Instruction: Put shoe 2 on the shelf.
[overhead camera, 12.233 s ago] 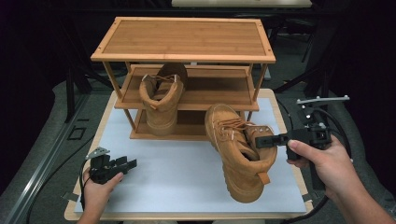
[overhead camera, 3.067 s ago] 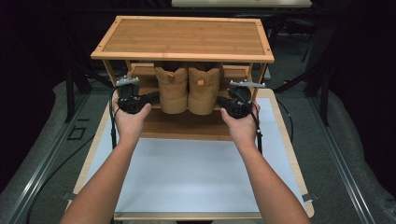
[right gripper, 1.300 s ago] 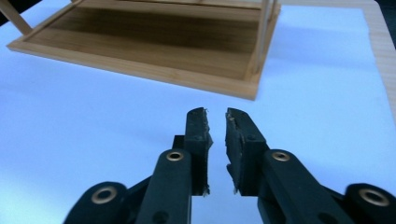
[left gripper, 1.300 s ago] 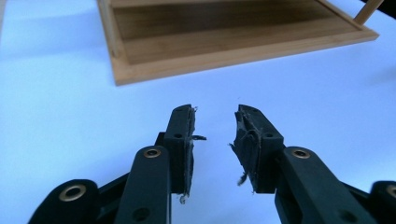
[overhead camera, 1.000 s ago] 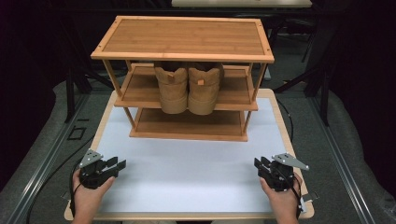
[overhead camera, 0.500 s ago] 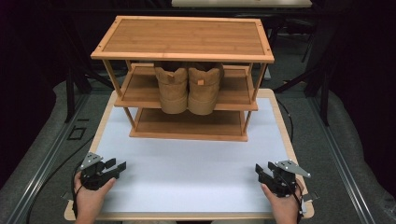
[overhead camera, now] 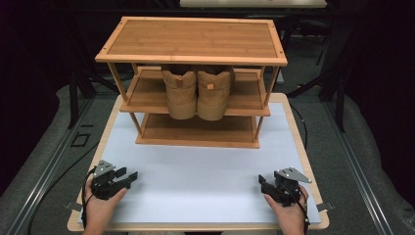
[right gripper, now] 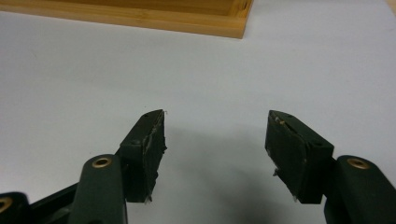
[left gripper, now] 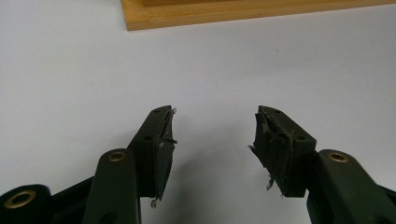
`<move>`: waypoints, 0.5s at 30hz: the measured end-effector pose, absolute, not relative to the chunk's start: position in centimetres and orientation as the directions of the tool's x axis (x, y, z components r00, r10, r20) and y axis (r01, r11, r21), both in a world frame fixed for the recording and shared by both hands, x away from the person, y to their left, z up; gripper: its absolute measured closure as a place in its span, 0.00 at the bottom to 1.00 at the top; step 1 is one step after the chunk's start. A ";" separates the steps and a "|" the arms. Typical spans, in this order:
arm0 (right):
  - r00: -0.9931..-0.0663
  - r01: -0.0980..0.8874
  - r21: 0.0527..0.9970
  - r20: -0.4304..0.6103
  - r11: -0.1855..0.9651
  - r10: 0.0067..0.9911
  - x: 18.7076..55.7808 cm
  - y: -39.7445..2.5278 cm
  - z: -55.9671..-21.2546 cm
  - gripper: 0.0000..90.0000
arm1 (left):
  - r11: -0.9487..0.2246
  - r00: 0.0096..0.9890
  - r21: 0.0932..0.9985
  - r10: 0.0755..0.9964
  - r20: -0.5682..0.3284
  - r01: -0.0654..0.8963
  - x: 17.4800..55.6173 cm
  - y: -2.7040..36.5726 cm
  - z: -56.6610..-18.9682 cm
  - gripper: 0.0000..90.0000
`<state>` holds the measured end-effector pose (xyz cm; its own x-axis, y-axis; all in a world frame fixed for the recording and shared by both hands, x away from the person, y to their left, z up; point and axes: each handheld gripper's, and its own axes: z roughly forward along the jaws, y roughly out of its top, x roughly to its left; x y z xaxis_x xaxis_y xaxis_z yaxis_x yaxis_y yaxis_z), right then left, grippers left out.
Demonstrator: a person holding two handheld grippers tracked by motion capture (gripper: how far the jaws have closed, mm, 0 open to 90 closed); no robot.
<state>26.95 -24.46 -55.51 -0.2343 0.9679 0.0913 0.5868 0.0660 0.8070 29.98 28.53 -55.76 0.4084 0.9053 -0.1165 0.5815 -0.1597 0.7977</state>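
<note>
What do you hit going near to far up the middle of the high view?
White table mat → rack's bottom shelf → pair of tan boots on the middle shelf → rack's top board.

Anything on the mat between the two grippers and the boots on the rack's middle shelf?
Nothing visible. The left gripper and right gripper sit open at the near edge of the white mat, which lies bare up to the rack. The boots stand heel-out on the middle shelf, their heels unobstructed under the top shelf.
</note>
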 end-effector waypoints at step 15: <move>-0.204 0.587 0.808 0.082 0.054 0.976 26.9 -25.0 -55.6 0.36 | -0.134 0.376 0.794 0.918 -0.125 0.593 29.9 29.2 -56.0 0.46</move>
